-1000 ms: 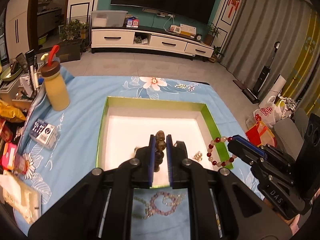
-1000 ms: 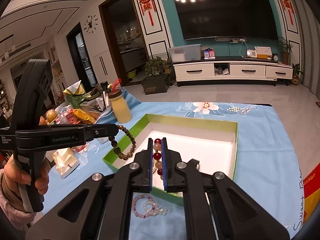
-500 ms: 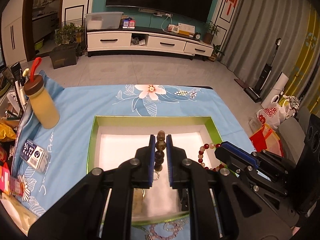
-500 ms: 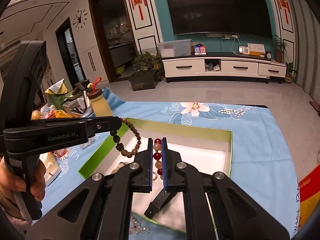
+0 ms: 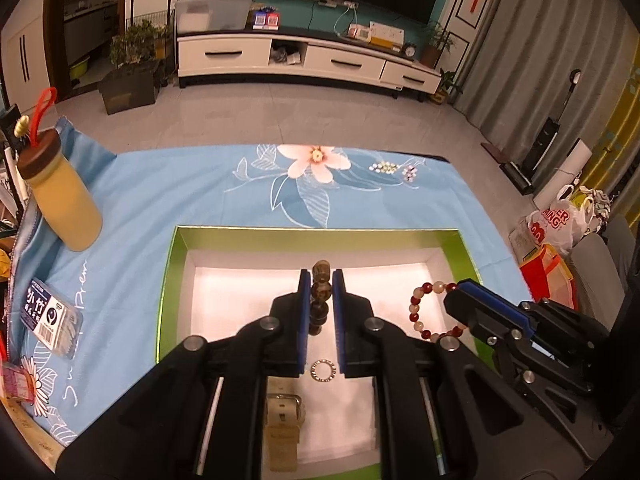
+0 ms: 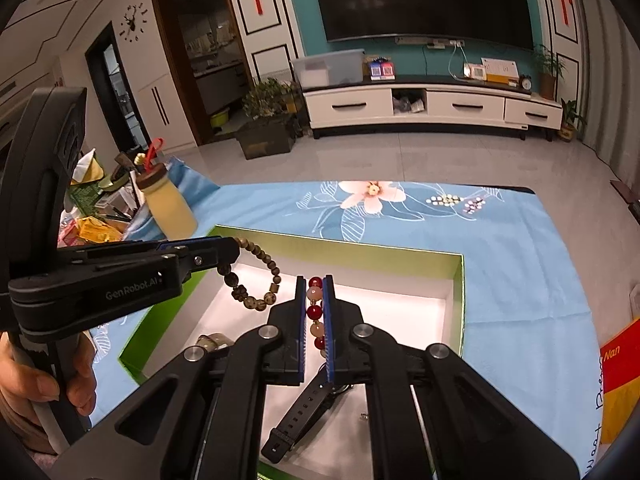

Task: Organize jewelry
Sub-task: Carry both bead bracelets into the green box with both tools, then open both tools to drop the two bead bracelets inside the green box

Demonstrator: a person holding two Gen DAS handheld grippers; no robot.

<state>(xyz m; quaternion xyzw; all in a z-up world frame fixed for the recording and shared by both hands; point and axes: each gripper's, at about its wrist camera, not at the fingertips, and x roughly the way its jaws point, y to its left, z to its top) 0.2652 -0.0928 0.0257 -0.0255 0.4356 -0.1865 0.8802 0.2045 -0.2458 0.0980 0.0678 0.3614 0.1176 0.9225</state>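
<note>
Blue-padded jaws of the left gripper (image 5: 321,300) clamp a brown bead bracelet (image 6: 256,280) of mottled round beads; the right gripper (image 6: 314,312) pinches a glossy red-and-cream bead bracelet (image 5: 424,312). Both loops dangle over the white-lined, green-rimmed box (image 5: 320,233) on the blue floral cloth (image 5: 200,200).

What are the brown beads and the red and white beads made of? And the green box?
Brown bracelet: dull, mottled beads, probably wood or seed.
Red and white bracelet: glossy, slightly see-through beads, likely glass or polished stone; can't tell which.
Box: thin, straight folded walls, shiny green outside and white inside, so probably coated cardboard.
</note>
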